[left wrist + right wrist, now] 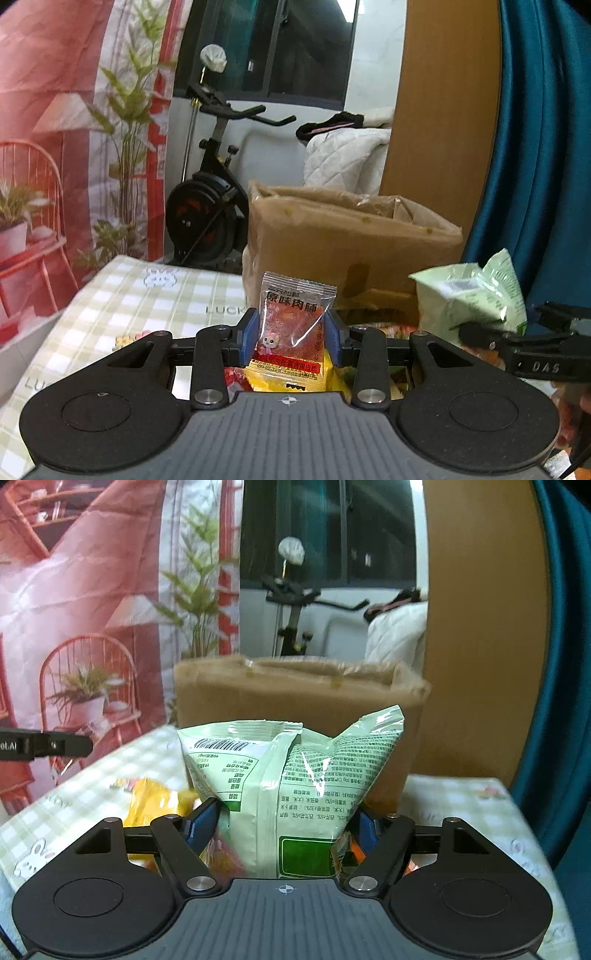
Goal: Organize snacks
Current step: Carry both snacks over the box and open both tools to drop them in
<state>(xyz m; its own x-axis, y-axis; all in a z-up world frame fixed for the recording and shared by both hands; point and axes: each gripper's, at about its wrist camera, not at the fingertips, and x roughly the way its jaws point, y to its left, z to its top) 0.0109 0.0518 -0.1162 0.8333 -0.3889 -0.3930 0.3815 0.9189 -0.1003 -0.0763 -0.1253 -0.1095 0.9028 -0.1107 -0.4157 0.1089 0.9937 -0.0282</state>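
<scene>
Snacks are lifted above the checked table (122, 295): at left, the left gripper (291, 338) clamps a clear jerky sachet (293, 325) upright. To its right, the right gripper (282, 823) pinches a pale green bag (291, 775). A cardboard box (343, 236) stands beyond.

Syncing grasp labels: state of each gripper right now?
Left gripper: closed on the clear jerky packet.
Right gripper: closed on the green snack bag.
</scene>
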